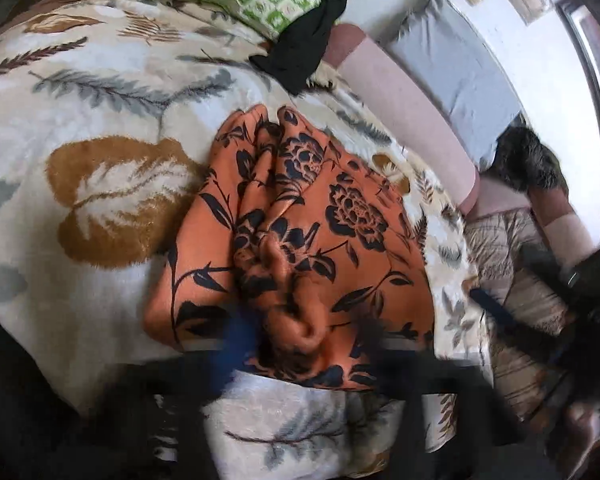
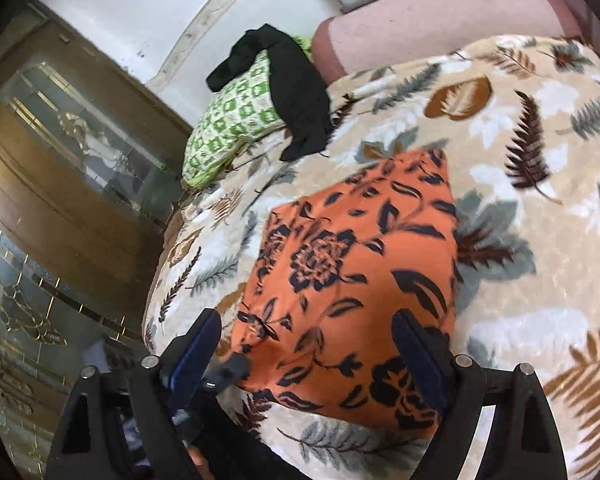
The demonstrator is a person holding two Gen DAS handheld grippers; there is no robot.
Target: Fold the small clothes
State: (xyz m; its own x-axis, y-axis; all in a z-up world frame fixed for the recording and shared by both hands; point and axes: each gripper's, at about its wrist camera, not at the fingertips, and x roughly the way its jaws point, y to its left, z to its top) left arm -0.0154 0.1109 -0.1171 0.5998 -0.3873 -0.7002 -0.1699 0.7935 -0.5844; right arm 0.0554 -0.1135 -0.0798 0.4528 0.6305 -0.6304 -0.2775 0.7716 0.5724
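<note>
An orange cloth with a black flower print [image 1: 300, 248] lies on the leaf-patterned blanket [image 1: 100, 92]. In the left wrist view its near edge is bunched into a raised fold between the blurred fingers of my left gripper [image 1: 303, 340], which seems shut on it. In the right wrist view the same cloth [image 2: 351, 280] lies flatter. My right gripper [image 2: 311, 344] is open, its blue-padded fingers [image 2: 415, 344] spread on either side of the cloth's near edge, holding nothing. The right gripper also shows at the right edge of the left wrist view [image 1: 579, 288].
A green-and-white patterned cloth [image 2: 236, 120] and a black garment [image 2: 296, 92] lie at the far end of the bed. A pink and grey headboard cushion [image 1: 399, 92] runs along the bed. A wooden cabinet with glass doors [image 2: 60, 152] stands beside the bed.
</note>
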